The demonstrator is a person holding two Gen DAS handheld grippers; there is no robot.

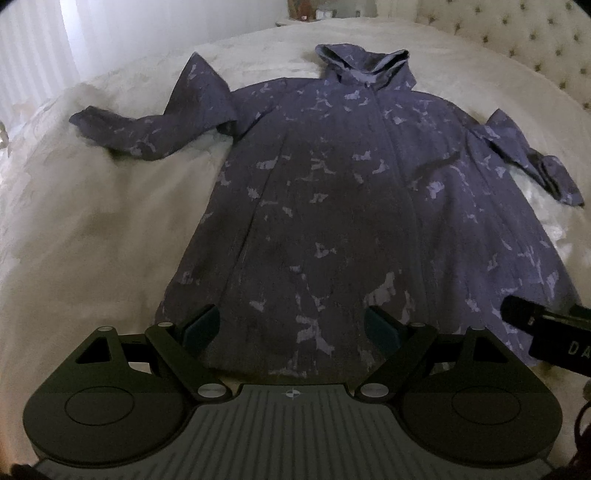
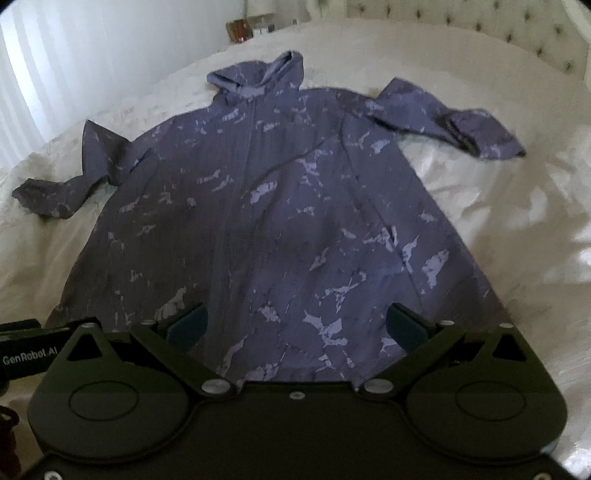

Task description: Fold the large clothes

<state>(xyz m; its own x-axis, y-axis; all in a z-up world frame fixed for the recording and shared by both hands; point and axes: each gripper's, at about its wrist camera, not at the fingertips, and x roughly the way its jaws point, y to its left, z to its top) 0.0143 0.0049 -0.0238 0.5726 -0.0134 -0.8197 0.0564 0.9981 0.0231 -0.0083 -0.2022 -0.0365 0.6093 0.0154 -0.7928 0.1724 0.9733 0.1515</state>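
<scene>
A large purple hooded jacket with pale blotches lies flat and front up on a white bed, hood at the far end, both sleeves bent out to the sides. My left gripper hovers open over the jacket's near hem, left of centre, nothing between its fingers. The right wrist view shows the same jacket from slightly further right. My right gripper is also open above the hem with nothing between its pads. Part of the right gripper shows at the left wrist view's right edge.
White bedcover surrounds the jacket on all sides. A tufted headboard stands at the far right. Curtains hang at the far left, and a bedside stand with small items sits beyond the bed.
</scene>
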